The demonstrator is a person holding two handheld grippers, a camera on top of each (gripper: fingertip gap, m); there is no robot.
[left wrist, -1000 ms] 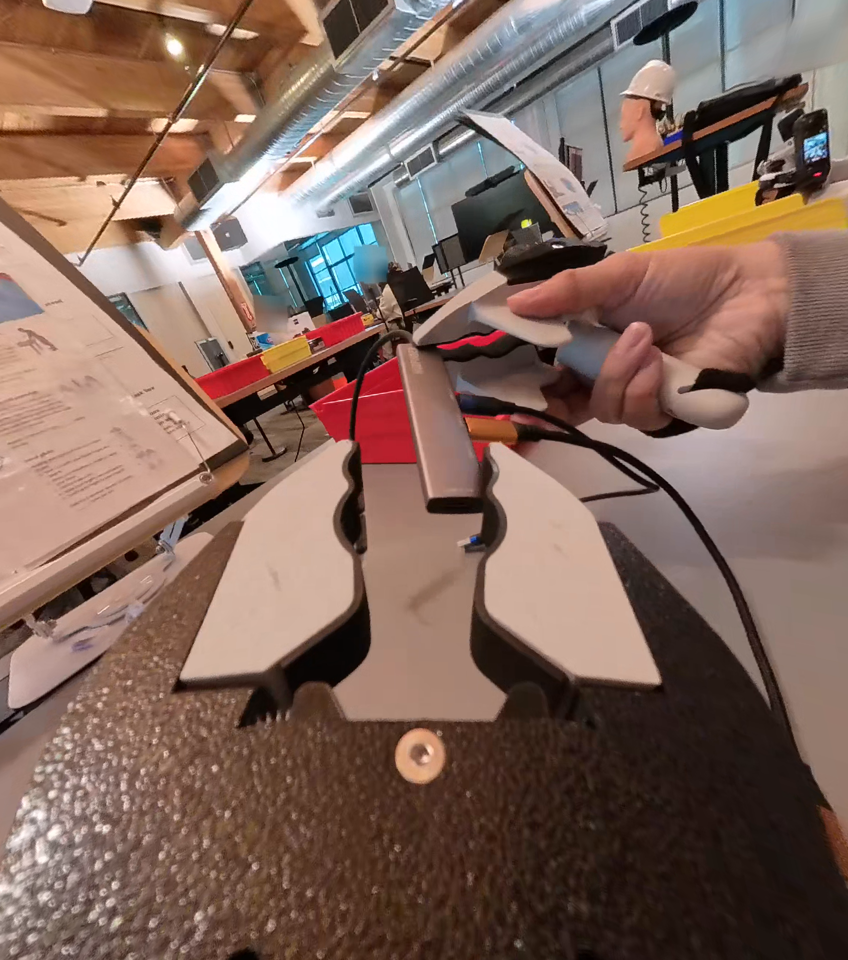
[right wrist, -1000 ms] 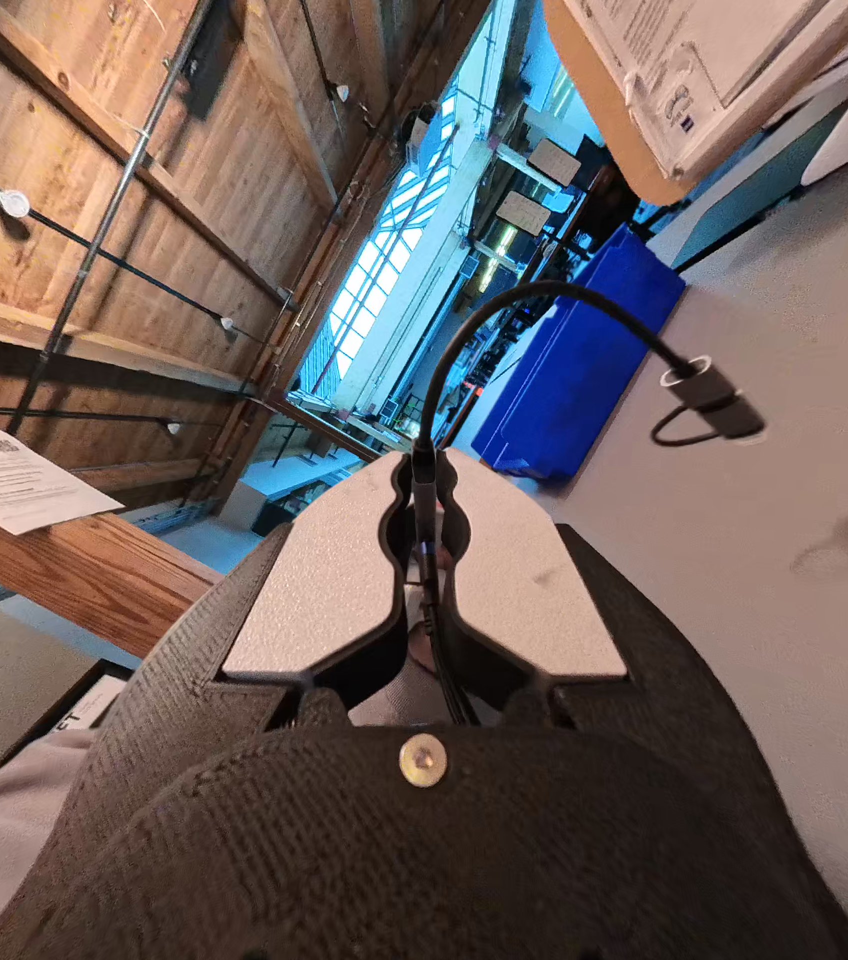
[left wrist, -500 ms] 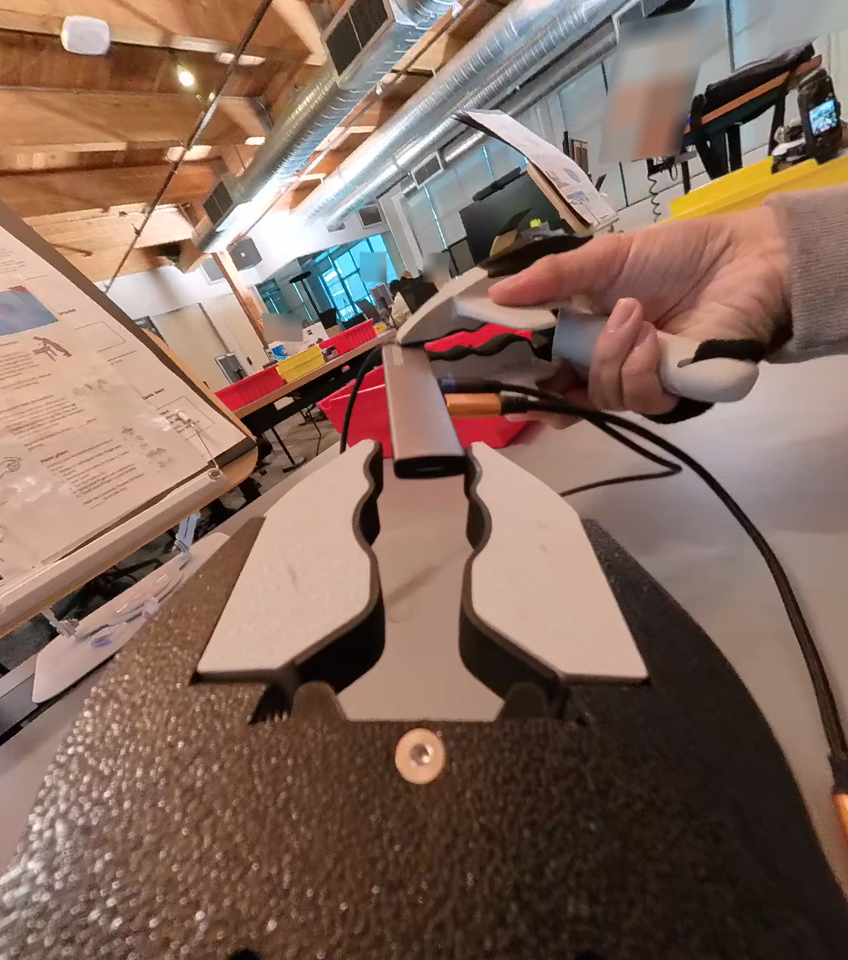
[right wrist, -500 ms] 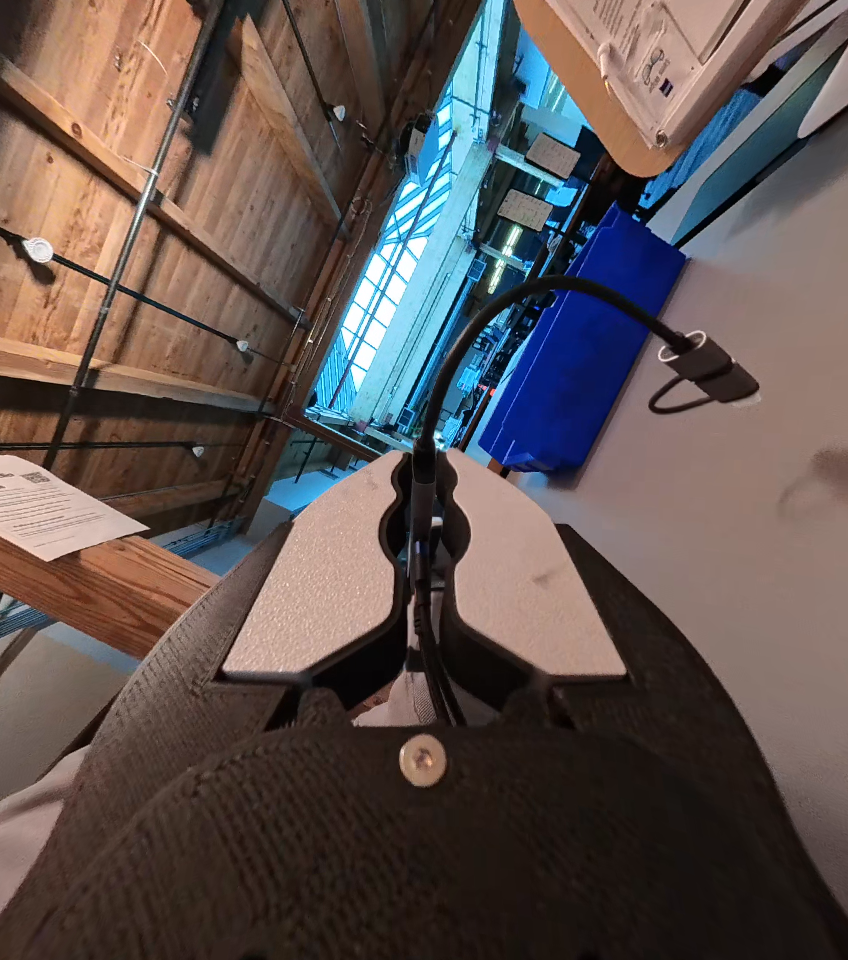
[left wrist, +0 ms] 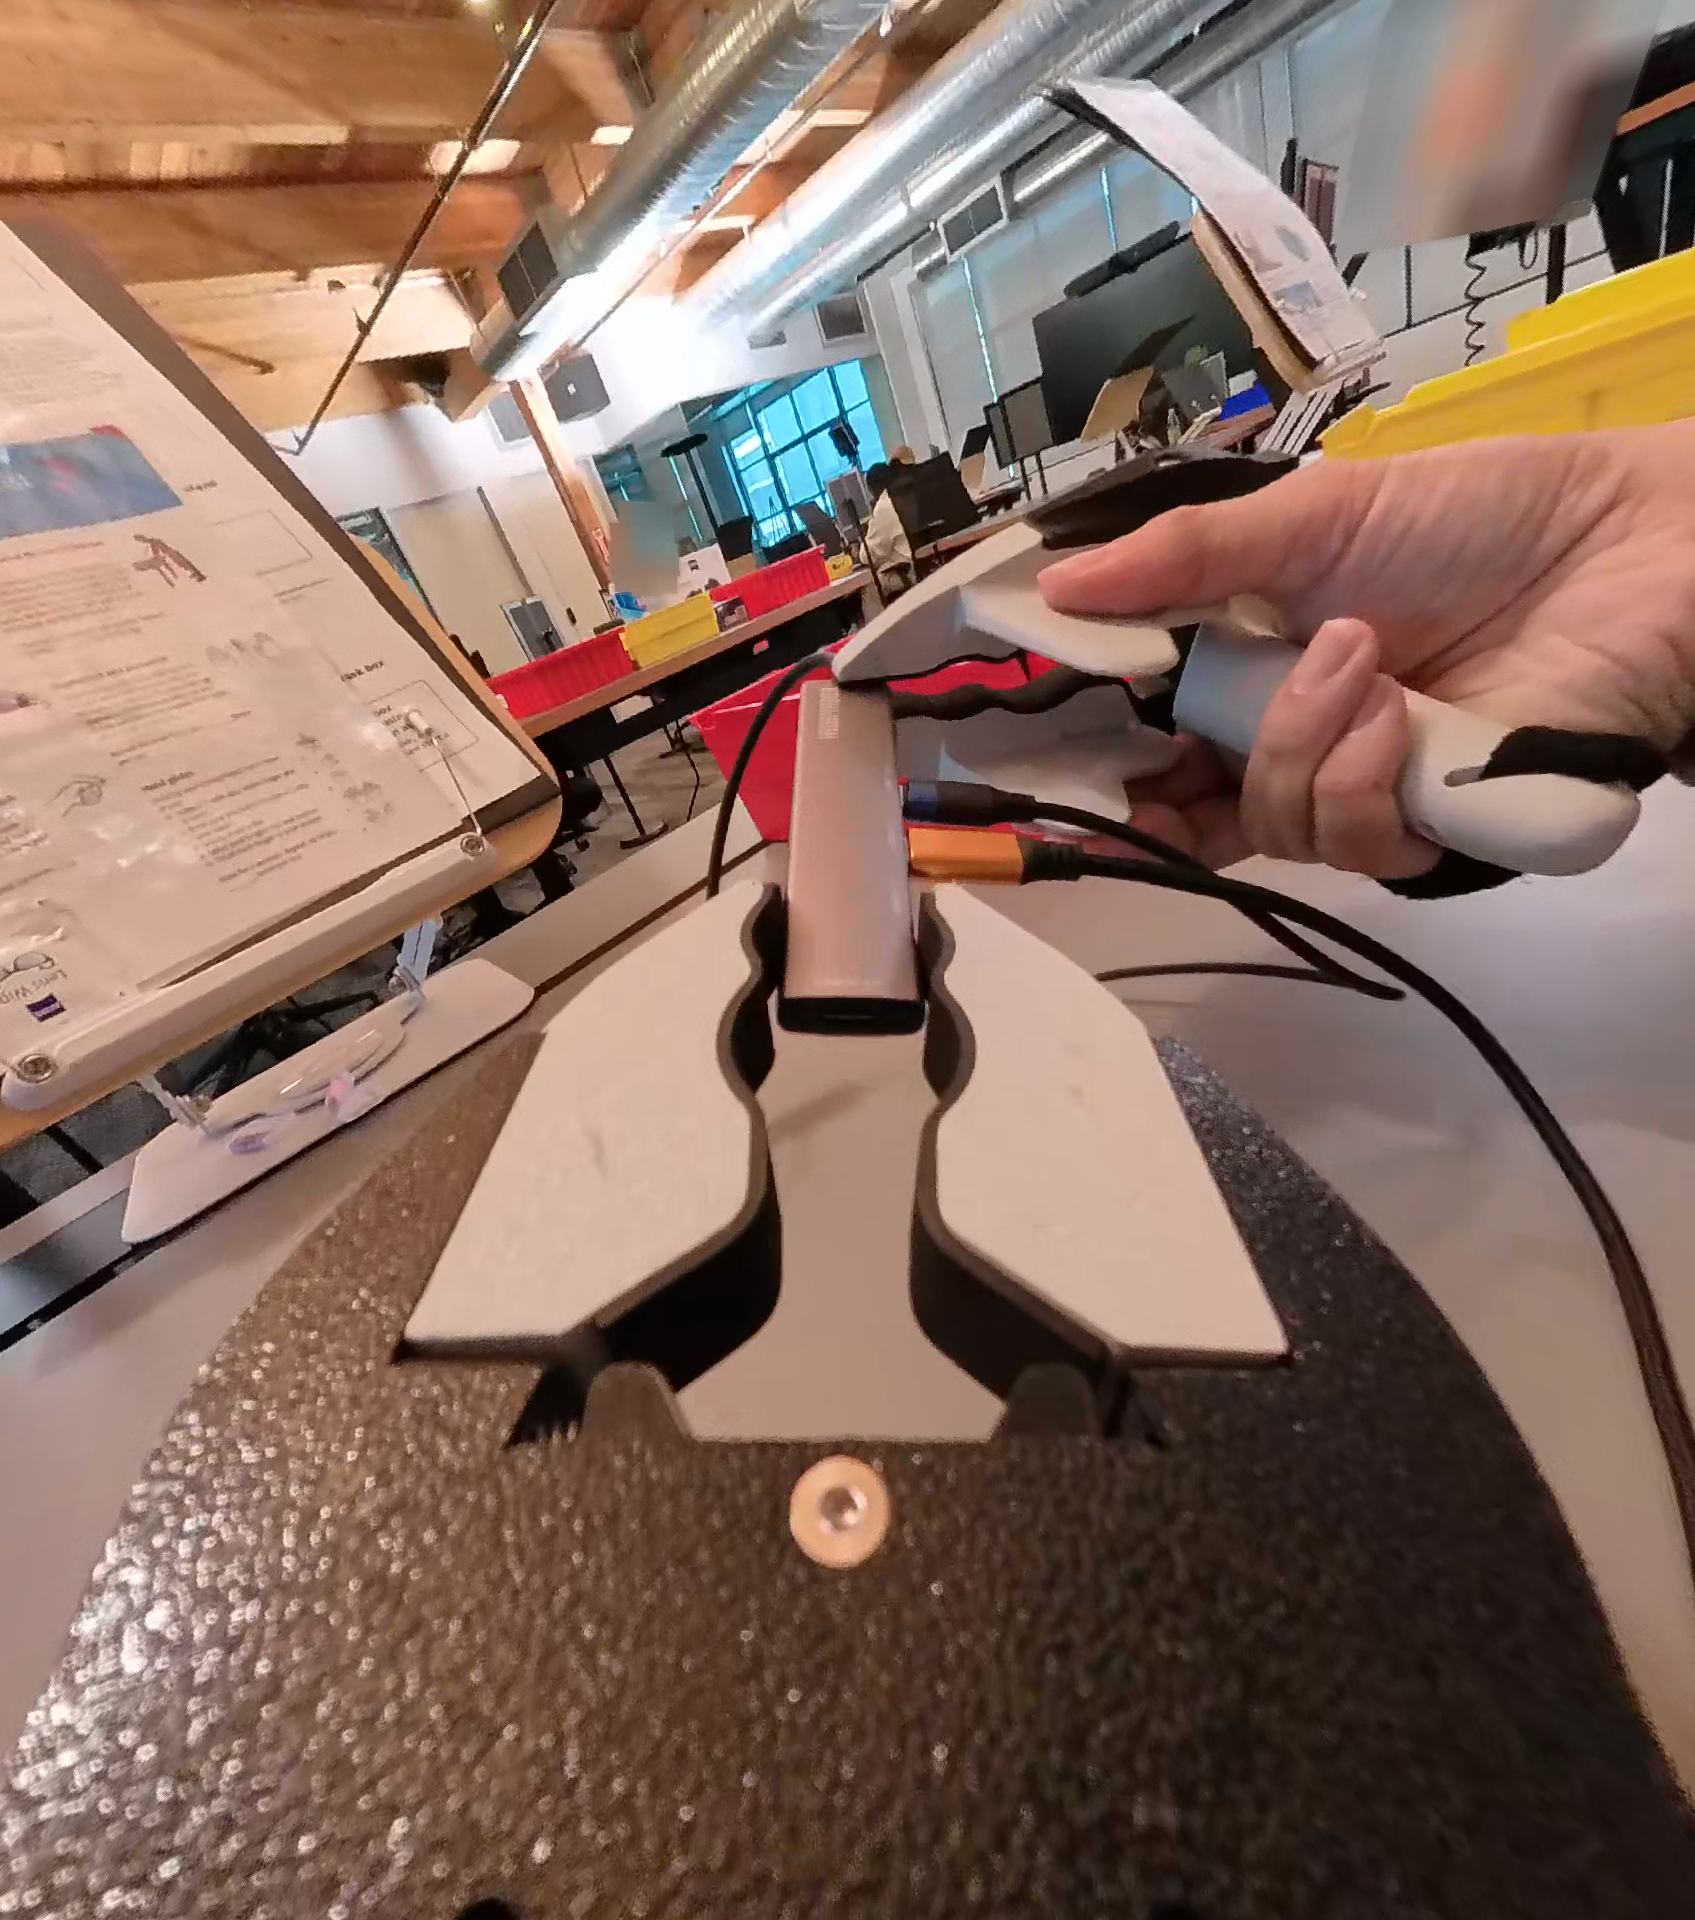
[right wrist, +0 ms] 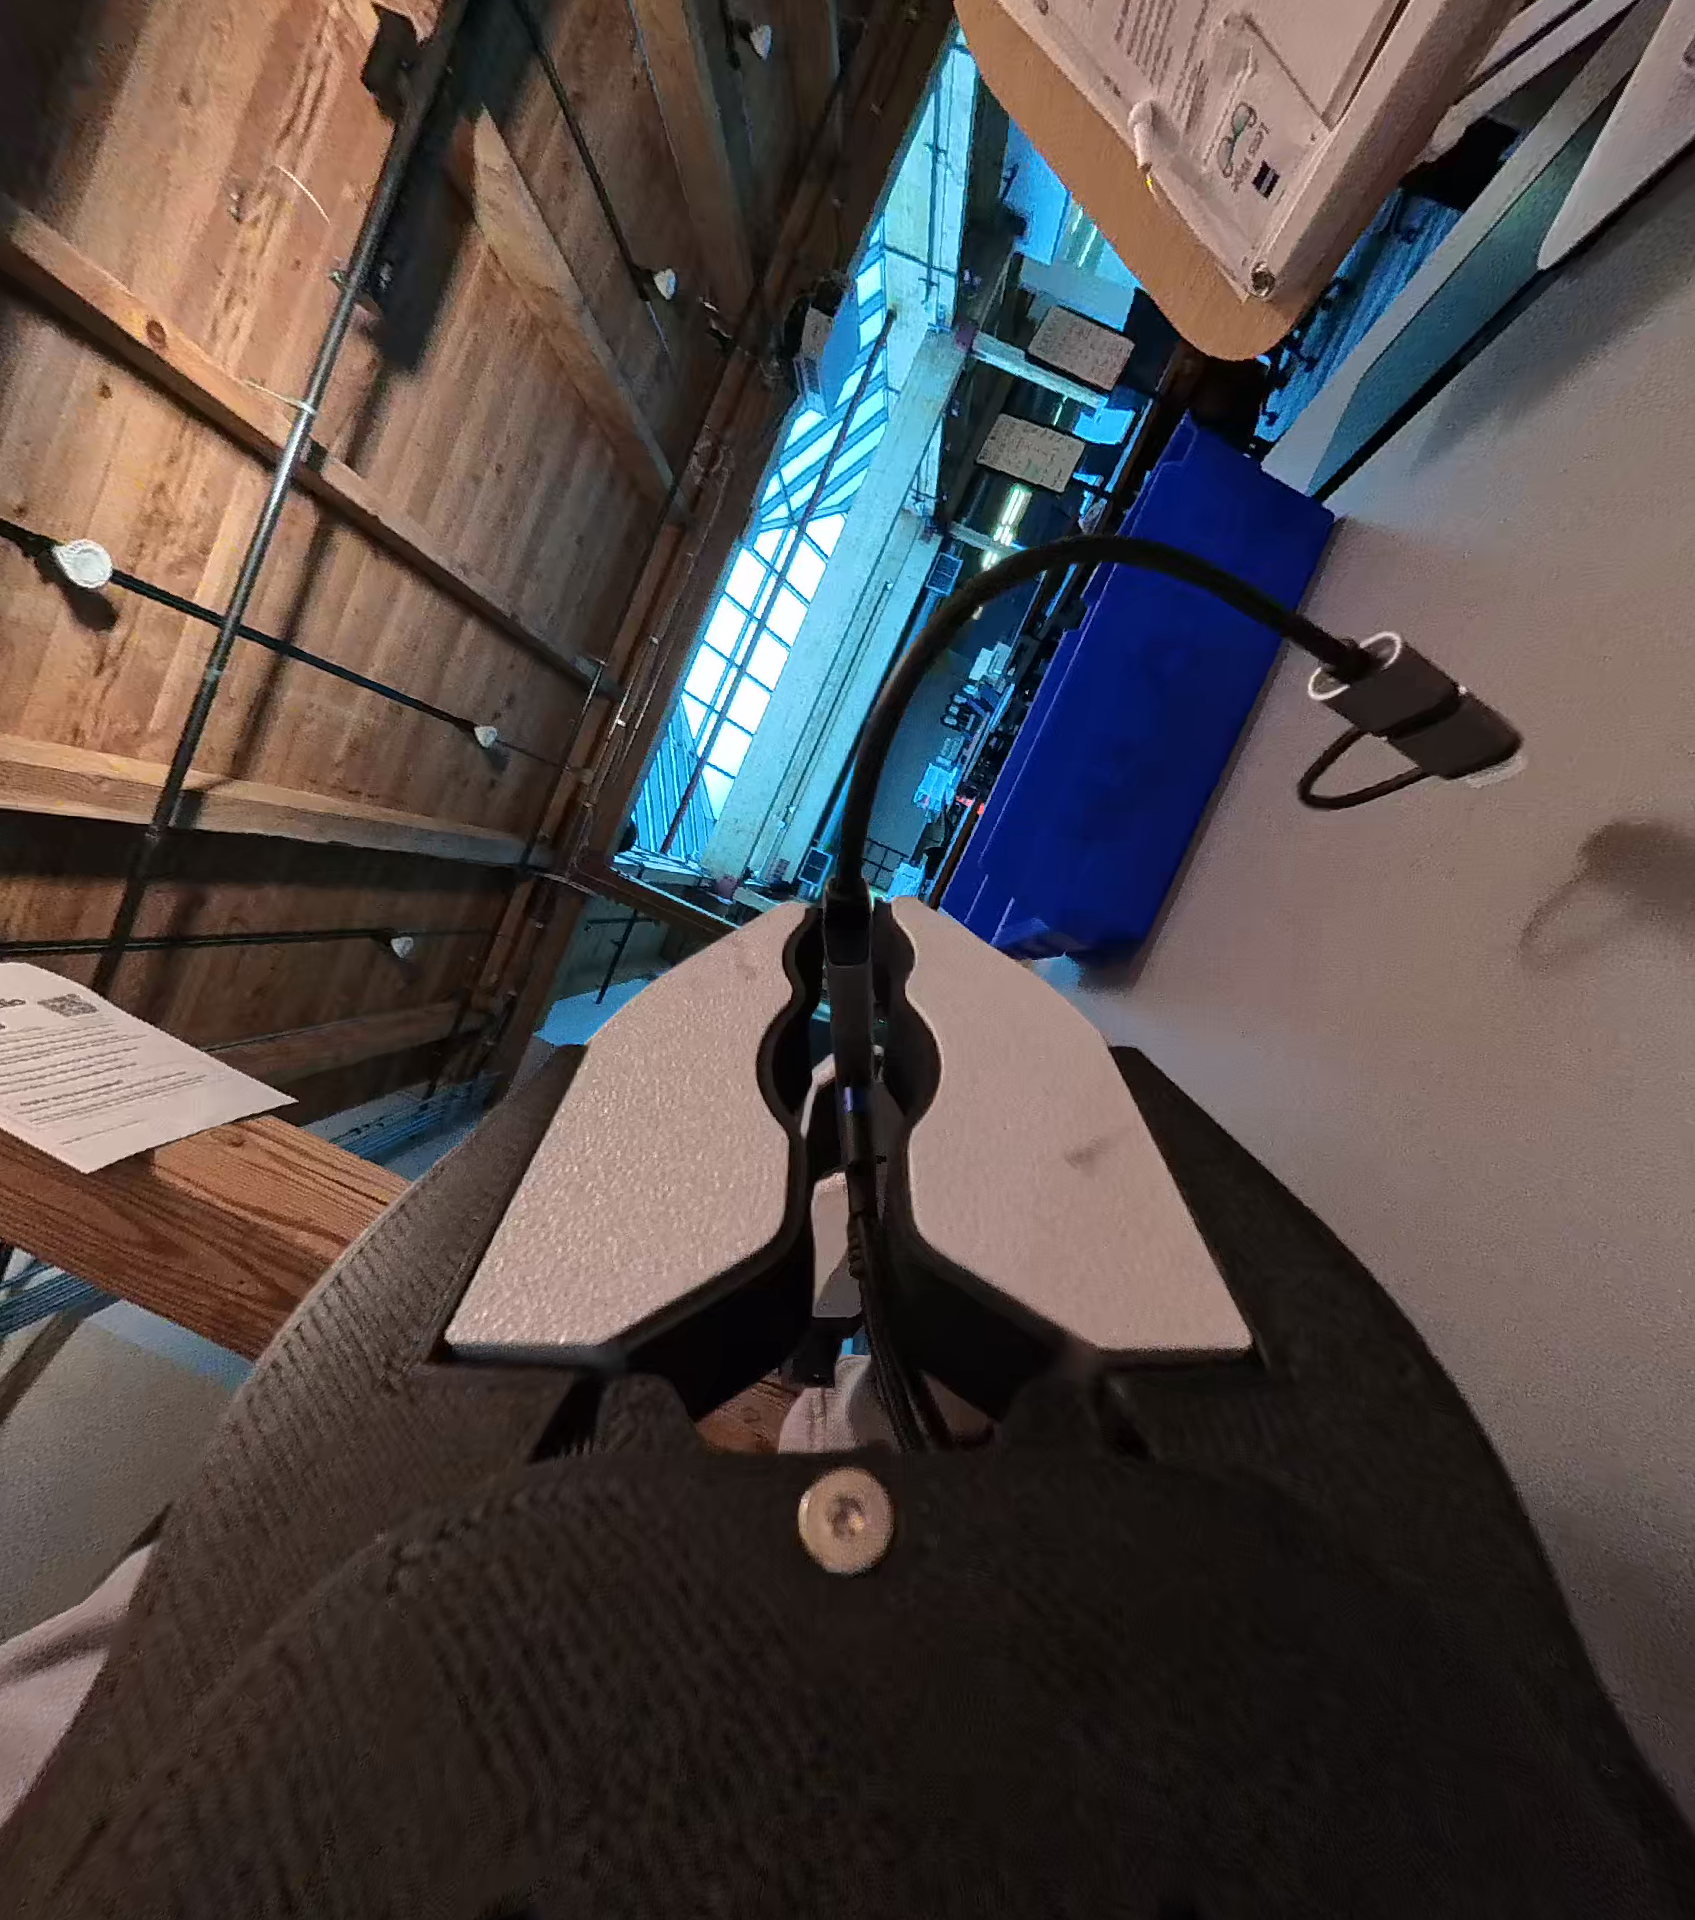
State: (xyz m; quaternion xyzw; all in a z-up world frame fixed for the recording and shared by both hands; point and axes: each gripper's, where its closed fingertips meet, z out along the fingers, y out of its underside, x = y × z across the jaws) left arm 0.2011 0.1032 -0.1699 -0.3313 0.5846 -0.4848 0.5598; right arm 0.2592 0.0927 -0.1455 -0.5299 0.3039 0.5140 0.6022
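— What's in your left hand-held gripper (left wrist: 848, 956)?

— A slim grey metal hub (left wrist: 848, 873). My two pale fingers (left wrist: 630, 1122) are clamped on its near end, at the middle of the left wrist frame, and it sticks out away from me, tilted upward. Its near face shows a small dark port.

— Anything plugged into it?

— On its right side an orange-collared plug (left wrist: 968, 857) sits in it, and just above that a darker plug with a blue tip (left wrist: 936, 802). Their black cables (left wrist: 1445, 1049) sweep down the right of the frame over the grey table (left wrist: 1601, 1039).

— And your right one?

— In the left wrist view my right hand (left wrist: 1466, 644) holds the right hand-held gripper (left wrist: 874, 670) at the upper right, its tips at the hub's far end. In its own view the right hand-held gripper (right wrist: 848, 935) is pinched shut on the thin edge of the hub, at frame centre. A short black cable (right wrist: 978, 623) arcs from there to a dark connector (right wrist: 1414, 712) at the right, which hangs close over the table (right wrist: 1549, 1195); I cannot tell whether it touches.

— What's around?

— A paper on a tilted wooden stand (left wrist: 147, 665) fills the left of the left wrist frame. A red bin (left wrist: 760, 748) lies behind the hub, a yellow bin (left wrist: 1601, 343) at the upper right. A blue bin (right wrist: 1134, 707) lies just beyond the arcing cable in the right wrist view.
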